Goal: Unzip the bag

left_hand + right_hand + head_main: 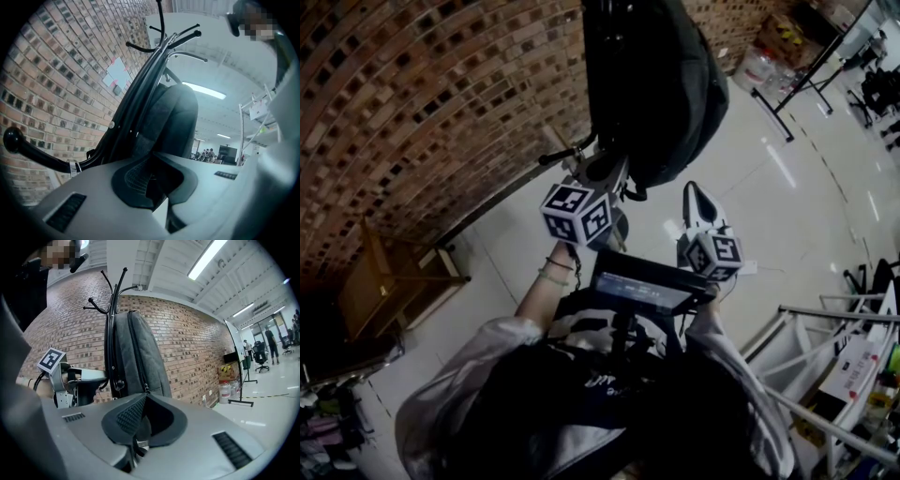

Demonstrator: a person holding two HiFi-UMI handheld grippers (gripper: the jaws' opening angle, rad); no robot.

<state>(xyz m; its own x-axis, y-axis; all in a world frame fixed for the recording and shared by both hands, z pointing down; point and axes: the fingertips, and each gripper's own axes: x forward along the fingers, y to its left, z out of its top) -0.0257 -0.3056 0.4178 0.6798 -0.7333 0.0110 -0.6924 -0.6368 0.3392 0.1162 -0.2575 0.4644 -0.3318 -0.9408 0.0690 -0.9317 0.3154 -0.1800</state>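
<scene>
A black backpack [652,84] hangs from a black coat rack [111,310] in front of a brick wall. My left gripper [607,172] reaches up to the bag's bottom edge. In the left gripper view its jaws [151,180] stand together with the bag's dark fabric [173,117] running in between them. My right gripper [696,197] points up just right of the bag's lower end. In the right gripper view the zip runs down the grey side of the bag [140,352] to the zipper pull [146,390], which sits at the mouth of the nearly shut jaws [138,427].
The brick wall [412,112] stands close behind the rack. A wooden stool [394,277] is on the floor at the left. A metal frame [825,375] is at the right. Water bottles and a box [225,390] stand by the wall beyond the bag.
</scene>
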